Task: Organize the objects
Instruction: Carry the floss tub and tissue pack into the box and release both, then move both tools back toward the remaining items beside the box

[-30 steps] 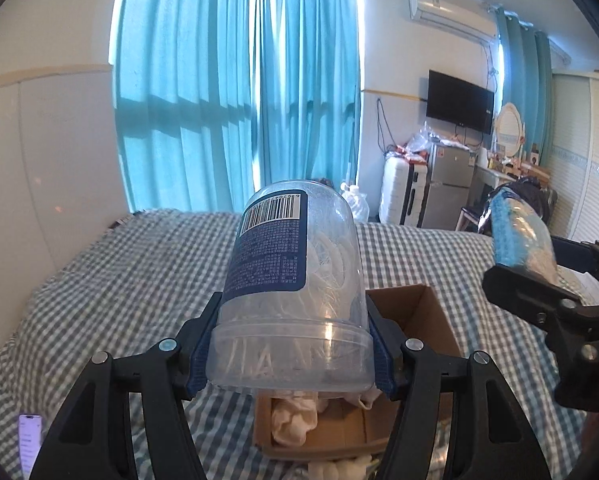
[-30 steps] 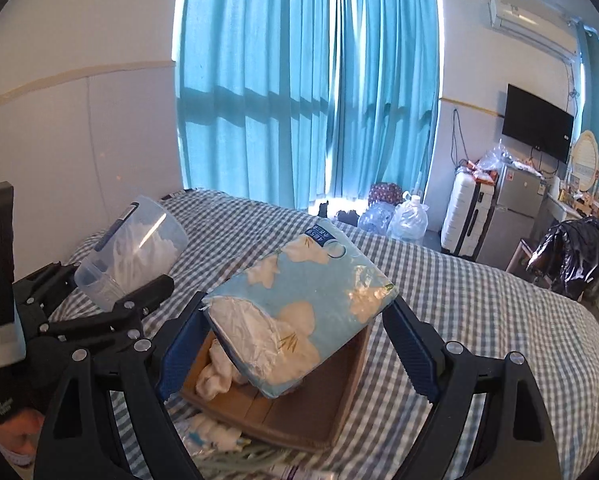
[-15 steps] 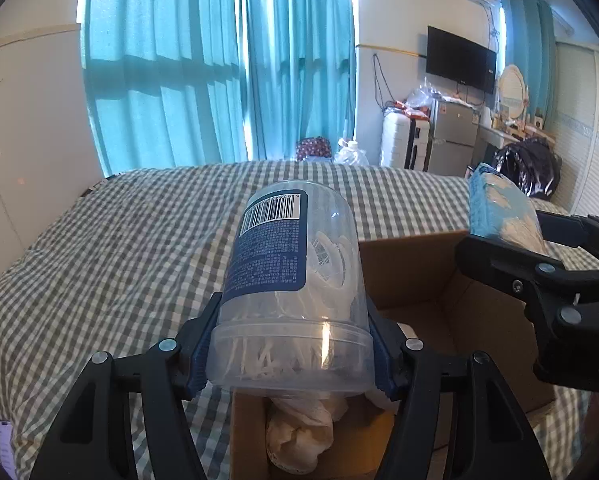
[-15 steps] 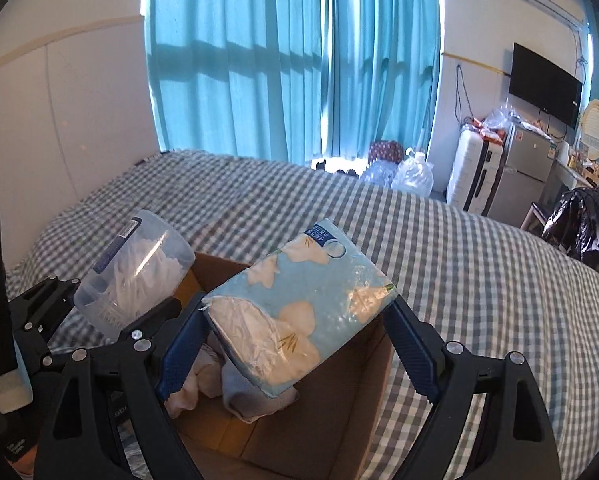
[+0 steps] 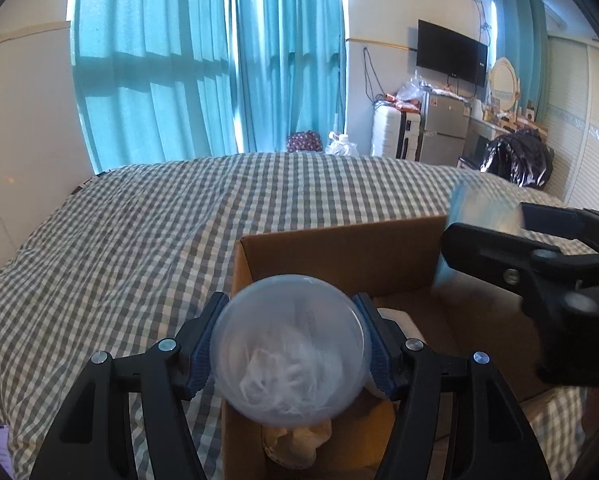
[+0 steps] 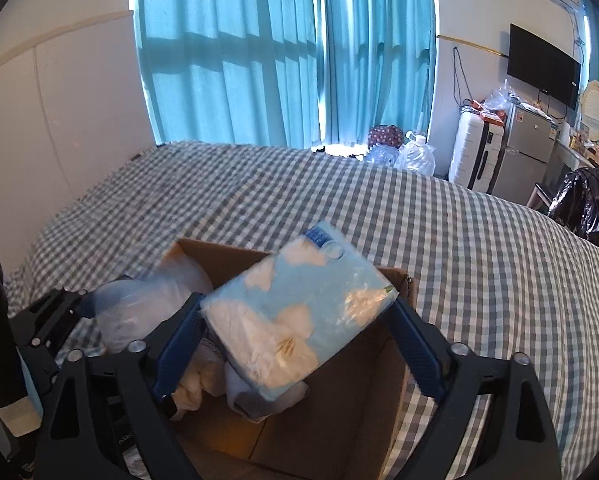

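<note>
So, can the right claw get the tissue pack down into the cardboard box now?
Probably yes. The right claw holds the tissue pack over the open cardboard box; only white cloth lies inside.

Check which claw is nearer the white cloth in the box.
Left. The left claw, shut on the jar, hangs right above the cloth in the box. The right claw, holding the tissue pack, sits further right.

Checked bed (image 5: 147, 232), cardboard box (image 5: 339, 252) on it
</note>
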`<state>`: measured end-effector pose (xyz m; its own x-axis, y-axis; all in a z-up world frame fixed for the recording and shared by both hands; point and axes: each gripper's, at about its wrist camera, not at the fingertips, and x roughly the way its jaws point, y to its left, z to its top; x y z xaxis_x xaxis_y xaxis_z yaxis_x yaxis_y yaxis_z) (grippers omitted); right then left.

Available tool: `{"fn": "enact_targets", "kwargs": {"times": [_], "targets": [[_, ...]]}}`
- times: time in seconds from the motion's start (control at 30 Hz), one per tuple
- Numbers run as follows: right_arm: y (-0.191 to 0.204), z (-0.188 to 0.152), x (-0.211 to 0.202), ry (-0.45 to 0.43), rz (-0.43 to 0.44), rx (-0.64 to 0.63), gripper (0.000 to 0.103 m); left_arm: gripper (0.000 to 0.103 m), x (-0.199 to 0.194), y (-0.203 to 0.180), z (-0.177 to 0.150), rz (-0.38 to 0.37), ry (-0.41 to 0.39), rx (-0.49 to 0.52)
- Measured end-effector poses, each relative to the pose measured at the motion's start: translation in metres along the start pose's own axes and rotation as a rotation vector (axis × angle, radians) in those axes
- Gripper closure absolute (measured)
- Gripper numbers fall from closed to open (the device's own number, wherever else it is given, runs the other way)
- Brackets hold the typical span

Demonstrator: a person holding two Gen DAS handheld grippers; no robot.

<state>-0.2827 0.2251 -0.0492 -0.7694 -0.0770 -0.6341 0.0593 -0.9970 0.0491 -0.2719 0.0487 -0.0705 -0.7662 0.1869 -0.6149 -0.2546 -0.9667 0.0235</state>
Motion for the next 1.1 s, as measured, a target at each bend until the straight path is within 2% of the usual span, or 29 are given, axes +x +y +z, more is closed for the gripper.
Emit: {"fn": "enact_targets", "kwargs": {"times": [0.1, 0.23, 0.37, 0.47, 0.53, 0.63, 0.77, 0.93, 1.1], "targets": [[0.003, 0.005, -0.027, -0.052, -0.018, -0.009, 0.0, 0.037, -0.021, 0.0, 0.007, 0.017, -0.036, 0.001], [0.009, 0.013, -0.067, -0.093, -0.042, -0.024, 0.0, 0.022, -0.057, -0.002, 0.021, 0.036, -0.09, 0.013], [0.009, 0.017, -0.115, -0.14, -0.055, -0.013, 0.0, 0.014, -0.106, -0.007, 0.03, 0.058, -0.162, 0.033], [0.009, 0.015, -0.152, -0.173, -0.074, -0.021, 0.0, 0.004, -0.135, -0.009, 0.031, 0.075, -0.201, 0.045], [0.012, 0.013, -0.174, -0.194, -0.087, -0.026, 0.0, 0.0, -0.155, -0.01, 0.03, 0.051, -0.228, 0.039], [0.016, 0.002, -0.203, -0.22, -0.089, -0.031, 0.0, 0.0, -0.181, -0.013, 0.024, 0.031, -0.249, 0.033], [0.02, -0.024, -0.232, -0.224, -0.078, -0.034, 0.0, 0.0, -0.206, -0.019, 0.009, 0.059, -0.248, 0.064], [0.023, -0.061, -0.25, -0.211, -0.091, -0.036, 0.0, 0.0, -0.23, -0.019, -0.019, 0.076, -0.247, 0.067], [0.023, -0.101, -0.253, -0.176, -0.093, -0.035, 0.0, 0.0, -0.238, -0.015, -0.049, 0.093, -0.209, 0.022]]}}
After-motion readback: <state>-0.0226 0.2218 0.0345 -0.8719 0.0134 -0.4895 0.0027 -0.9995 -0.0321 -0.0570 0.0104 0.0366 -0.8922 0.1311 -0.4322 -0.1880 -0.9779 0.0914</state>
